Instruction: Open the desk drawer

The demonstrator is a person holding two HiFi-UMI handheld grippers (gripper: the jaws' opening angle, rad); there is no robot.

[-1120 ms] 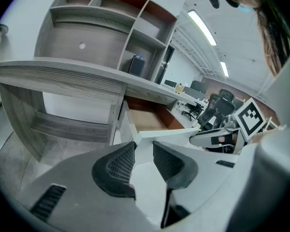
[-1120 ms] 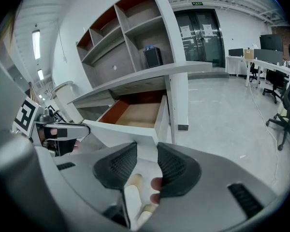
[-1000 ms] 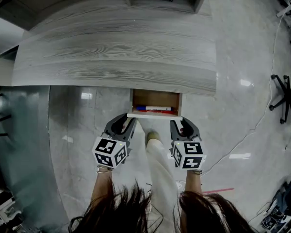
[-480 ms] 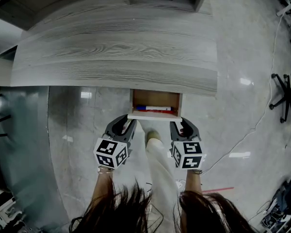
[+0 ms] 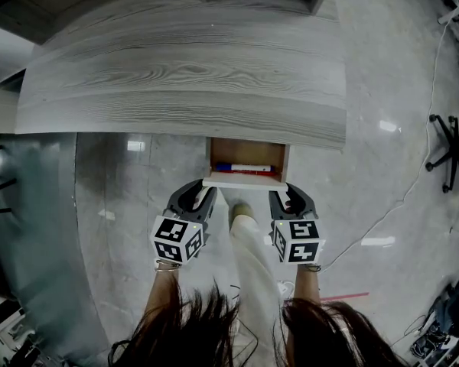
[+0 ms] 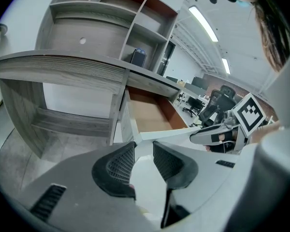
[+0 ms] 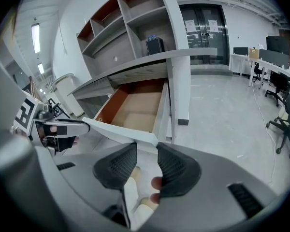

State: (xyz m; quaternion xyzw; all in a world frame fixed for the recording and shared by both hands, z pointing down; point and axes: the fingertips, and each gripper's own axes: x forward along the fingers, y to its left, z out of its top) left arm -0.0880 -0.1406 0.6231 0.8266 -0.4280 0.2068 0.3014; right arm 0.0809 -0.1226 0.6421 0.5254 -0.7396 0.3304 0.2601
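Grey wood-grain desk [image 5: 183, 82], brown drawer [image 5: 247, 153]

Grey wood-grain desk [image 5: 183, 82] over a glossy pale floor [image 5: 382, 75].
Below the front edge, pulled-out drawer [image 5: 247, 153] with blue and red pens [image 5: 245, 170] lying crosswise; across the floor at right, thin white cable [image 5: 404, 201] and black office chair [image 5: 451, 147].

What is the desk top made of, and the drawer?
The desk top looks like grey wood or a wood-print board: wavy grain lines, matt. The drawer looks like board too: smooth brown inside, plain white front. I can't tell real wood from print.
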